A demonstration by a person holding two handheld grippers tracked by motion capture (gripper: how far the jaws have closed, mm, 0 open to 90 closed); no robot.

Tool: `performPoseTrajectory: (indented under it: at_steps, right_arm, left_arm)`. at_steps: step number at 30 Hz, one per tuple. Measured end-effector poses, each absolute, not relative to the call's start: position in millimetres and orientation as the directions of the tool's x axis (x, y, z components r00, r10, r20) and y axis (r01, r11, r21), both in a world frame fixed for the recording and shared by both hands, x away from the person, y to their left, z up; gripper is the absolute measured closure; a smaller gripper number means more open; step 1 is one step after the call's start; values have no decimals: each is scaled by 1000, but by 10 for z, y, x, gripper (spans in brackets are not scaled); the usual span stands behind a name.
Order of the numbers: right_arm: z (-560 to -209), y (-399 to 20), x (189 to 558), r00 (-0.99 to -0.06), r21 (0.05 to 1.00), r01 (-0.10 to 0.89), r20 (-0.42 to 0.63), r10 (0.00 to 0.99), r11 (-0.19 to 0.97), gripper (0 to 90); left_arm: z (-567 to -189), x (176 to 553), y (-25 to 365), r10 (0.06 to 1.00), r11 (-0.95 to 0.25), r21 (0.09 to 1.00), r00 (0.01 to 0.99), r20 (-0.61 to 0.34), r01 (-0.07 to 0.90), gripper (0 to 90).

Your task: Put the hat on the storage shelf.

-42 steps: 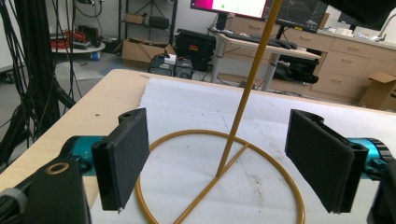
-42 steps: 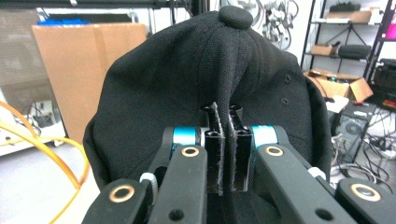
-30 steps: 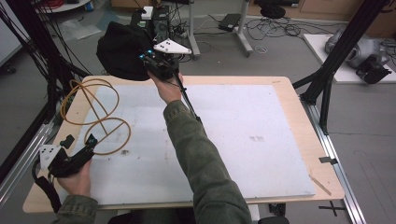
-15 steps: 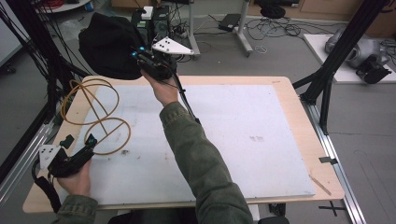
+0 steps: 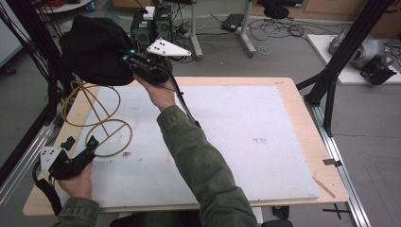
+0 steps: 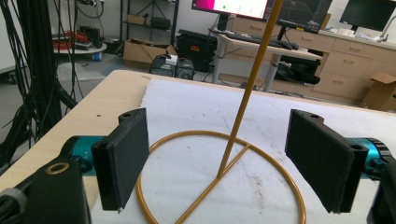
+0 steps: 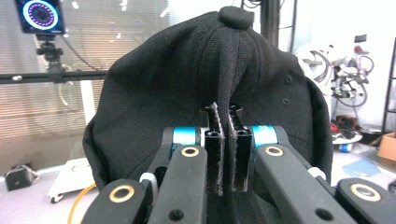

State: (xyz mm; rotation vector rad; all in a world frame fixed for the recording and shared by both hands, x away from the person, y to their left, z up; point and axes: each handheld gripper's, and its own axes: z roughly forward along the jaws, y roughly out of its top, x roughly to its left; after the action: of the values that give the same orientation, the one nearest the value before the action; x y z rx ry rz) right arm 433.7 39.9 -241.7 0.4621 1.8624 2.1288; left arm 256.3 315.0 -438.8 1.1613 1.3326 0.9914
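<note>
Two grippers and two items, listed view by view with the yellow wire stand as landmark. High view: yellow wire stand [image 5: 97, 120] sits on the white mat [image 5: 246, 142] near the table's left edge, its round base ring flat on the mat, its thin stem rising from the ring's middle and leaning toward the far-left corner, where a second wire ring tops it. Black cap [image 5: 94, 49] hangs in the air beyond and above the stand's top ring, past the table's far edge; its long axis runs roughly left to right in the frame, crown to the left. Right gripper [image 5: 130, 59] holds the cap from its right side, the sleeved forearm crossing the mat just right of the stand. Left gripper [image 5: 80, 144] rests on the near side of the base ring, pointing at it. Right of the stand the mat lies bare out to the table's [image 5: 302, 118] wooden right rim. Left gripper view: the jaws stand wide apart, flanking the base ring, the stem rising between them and tilting right; pads touch nothing. Bare mat and the table's far edge lie beyond the ring. Right gripper view: the jaws are closed, a pinched fold of the cap's cloth between them; the crown button points up; a curve of yellow wire shows at lower left.
</note>
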Motion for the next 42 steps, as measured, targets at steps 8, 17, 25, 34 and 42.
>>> performPoseTrajectory:
  at_steps: [8,17,25,34,42]
  right_arm:
    - [-2374,541,4230,-941,993,-5,34,335,-115,879]
    - [-2399,691,4186,-960,997,7,27,278,-73,879]
    - [-2473,820,4190,-972,1000,30,27,232,10,879]
    - [-2498,938,4189,-972,996,54,35,234,73,875]
    - [-2546,1038,4161,-973,990,53,22,229,129,874]
  left_arm:
    - [-4387,2563,3150,982,184,978,34,-188,101,221]
    - [-4387,2564,3150,981,184,978,37,-189,101,221]
    - [-4385,2561,3148,981,185,978,36,-189,101,221]
    - [-4386,2561,3154,980,192,976,38,-197,100,221]
    - [-4387,2562,3157,979,196,975,40,-201,102,221]
